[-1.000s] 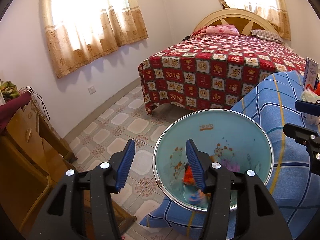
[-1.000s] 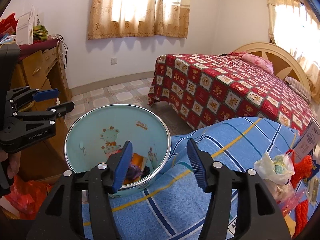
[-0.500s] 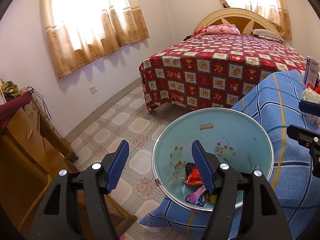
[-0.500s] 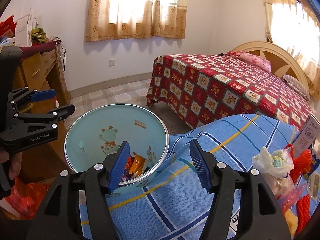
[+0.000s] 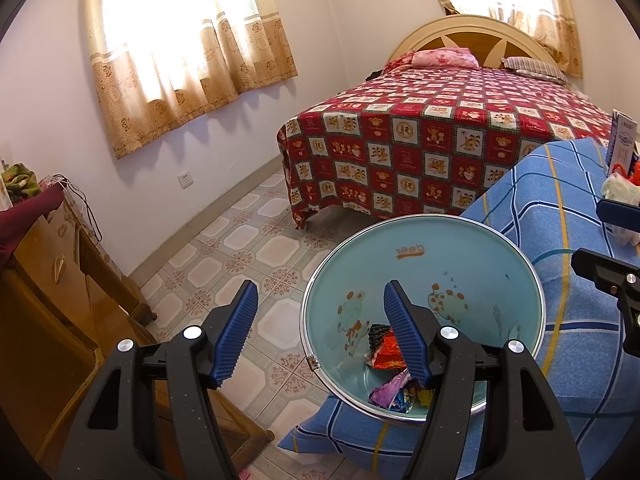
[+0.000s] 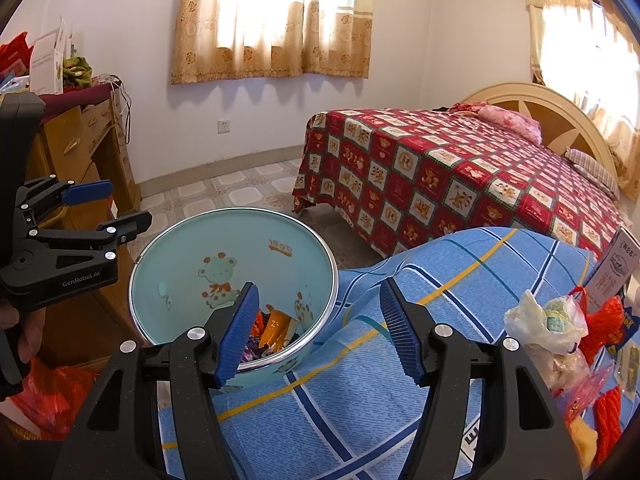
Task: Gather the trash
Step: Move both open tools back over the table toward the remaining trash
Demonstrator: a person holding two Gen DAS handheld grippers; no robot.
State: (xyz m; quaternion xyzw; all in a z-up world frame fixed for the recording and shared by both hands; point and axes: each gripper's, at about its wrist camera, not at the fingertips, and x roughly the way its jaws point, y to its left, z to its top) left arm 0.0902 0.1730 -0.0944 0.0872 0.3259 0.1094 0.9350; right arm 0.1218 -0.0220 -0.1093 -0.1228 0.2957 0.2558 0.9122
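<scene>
A light blue enamel basin (image 5: 460,248) (image 6: 192,248) with cartoon prints stands at the left end of a blue plaid cloth (image 6: 400,380). Crumpled colourful wrappers (image 5: 390,354) (image 6: 276,330) lie in its bottom. My left gripper (image 5: 320,328) is open and empty, at the basin's near left rim; it also shows in the right wrist view (image 6: 104,210). My right gripper (image 6: 318,330) is open and empty above the cloth, just right of the basin. More trash lies at the cloth's right end: a white plastic bag (image 6: 548,320), red netting (image 6: 608,320).
A bed with a red checked cover (image 5: 440,136) stands behind. A wooden dresser (image 5: 48,280) stands at the left, with a red plastic bag (image 6: 52,392) on the floor by it. Tiled floor (image 5: 248,248) lies between. A white carton (image 6: 616,268) stands at the cloth's right end.
A wrapper dropped from my left gripper into the basin and settled among the others. Both grippers drew back and up a little; the left jaws opened wider.
</scene>
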